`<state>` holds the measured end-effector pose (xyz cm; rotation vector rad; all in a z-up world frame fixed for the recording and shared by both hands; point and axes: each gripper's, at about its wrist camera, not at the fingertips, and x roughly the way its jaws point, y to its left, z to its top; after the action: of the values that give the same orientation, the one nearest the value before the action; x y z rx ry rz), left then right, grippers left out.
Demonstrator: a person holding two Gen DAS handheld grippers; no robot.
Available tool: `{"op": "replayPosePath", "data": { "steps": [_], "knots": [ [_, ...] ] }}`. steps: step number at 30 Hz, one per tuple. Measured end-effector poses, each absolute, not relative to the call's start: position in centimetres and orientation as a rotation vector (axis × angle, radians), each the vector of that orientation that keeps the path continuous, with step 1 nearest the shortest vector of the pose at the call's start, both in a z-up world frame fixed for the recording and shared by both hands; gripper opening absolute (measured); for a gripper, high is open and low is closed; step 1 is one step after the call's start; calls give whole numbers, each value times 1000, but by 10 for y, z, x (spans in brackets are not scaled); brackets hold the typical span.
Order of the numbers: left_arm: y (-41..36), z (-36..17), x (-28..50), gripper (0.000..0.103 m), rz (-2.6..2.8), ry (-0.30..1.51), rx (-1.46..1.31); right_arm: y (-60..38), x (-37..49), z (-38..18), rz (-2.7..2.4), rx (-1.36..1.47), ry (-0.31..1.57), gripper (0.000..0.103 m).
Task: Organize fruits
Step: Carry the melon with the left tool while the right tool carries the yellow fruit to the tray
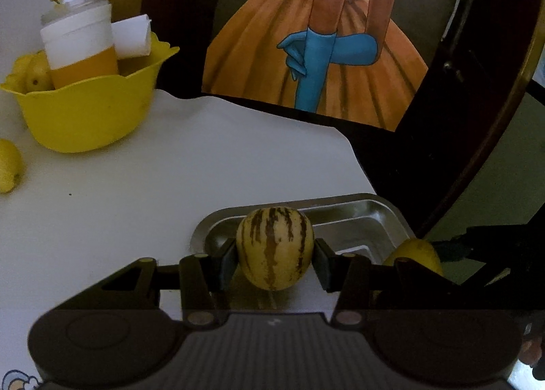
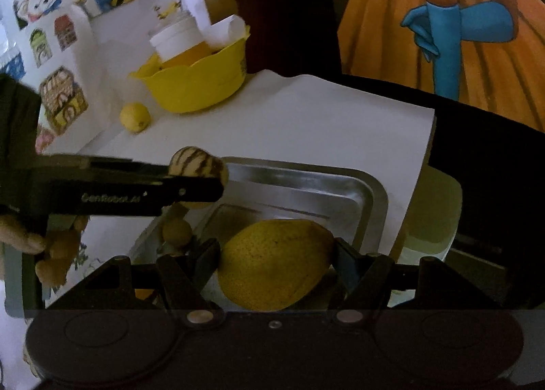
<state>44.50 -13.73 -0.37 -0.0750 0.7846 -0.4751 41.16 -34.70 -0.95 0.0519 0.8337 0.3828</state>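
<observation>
Left gripper (image 1: 275, 262) was clamped on something between its pads, extended level and crossing ahead of the right gripper (image 2: 276, 262), which was likewise closed around a load, bare fingers (image 2: 56, 247) gripping the left's handle.

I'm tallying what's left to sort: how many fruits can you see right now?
4, maybe more. A striped melon in the left gripper, a yellow pear in the right gripper, a lemon beside the yellow bowl, and one fruit inside it; others may be hidden.
</observation>
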Motion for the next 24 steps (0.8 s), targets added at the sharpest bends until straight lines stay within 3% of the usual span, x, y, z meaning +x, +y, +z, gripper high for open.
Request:
{"op": "replayPosePath", "data": {
  "steps": [24],
  "knots": [
    [-137,-18,454,51,-468,821,-83,-345,404,-16,387,25,802,73]
  ]
}}
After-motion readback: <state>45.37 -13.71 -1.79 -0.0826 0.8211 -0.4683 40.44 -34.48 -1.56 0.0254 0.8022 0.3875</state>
